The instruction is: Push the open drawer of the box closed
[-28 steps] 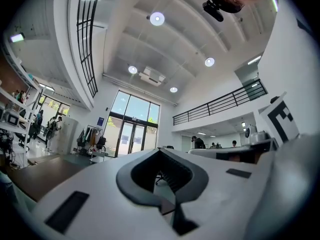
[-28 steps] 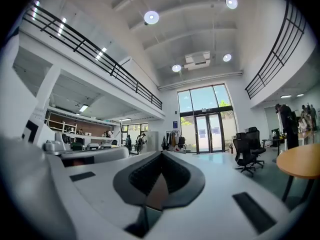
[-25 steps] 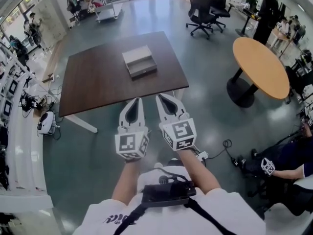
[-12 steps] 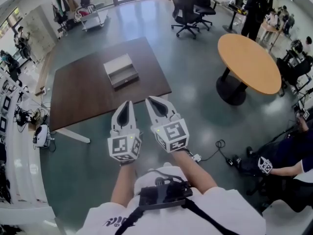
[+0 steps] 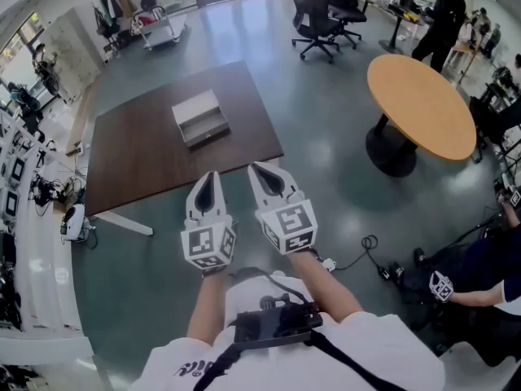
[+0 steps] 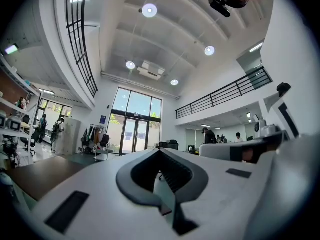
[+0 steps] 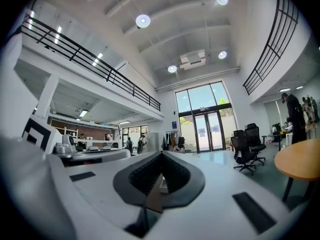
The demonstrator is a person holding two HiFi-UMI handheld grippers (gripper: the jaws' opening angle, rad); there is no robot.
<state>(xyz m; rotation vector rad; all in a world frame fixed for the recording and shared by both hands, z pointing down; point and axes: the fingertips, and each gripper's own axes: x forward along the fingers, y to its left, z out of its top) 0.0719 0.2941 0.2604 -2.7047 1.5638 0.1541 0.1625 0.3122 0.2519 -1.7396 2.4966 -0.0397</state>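
Note:
A grey box (image 5: 195, 107) lies on the dark brown square table (image 5: 138, 157), and its drawer (image 5: 207, 128) stands pulled out toward the table's near right side. Both grippers are held level over the floor, short of the table's near edge and well apart from the box. My left gripper (image 5: 211, 176) has its jaws together with nothing between them, as the left gripper view (image 6: 159, 150) also shows. My right gripper (image 5: 257, 169) is beside it, shut and empty, with the jaw tips meeting in the right gripper view (image 7: 161, 154).
A round orange table (image 5: 423, 104) stands to the right, with office chairs (image 5: 319, 10) and a standing person (image 5: 444, 15) behind it. A seated person (image 5: 480, 275) and a floor cable (image 5: 368, 247) are at lower right. White benches with equipment (image 5: 24, 218) line the left.
Both grippers have been carried forward toward the table. The table and box now sit further left in the head view. The jaws look the same.

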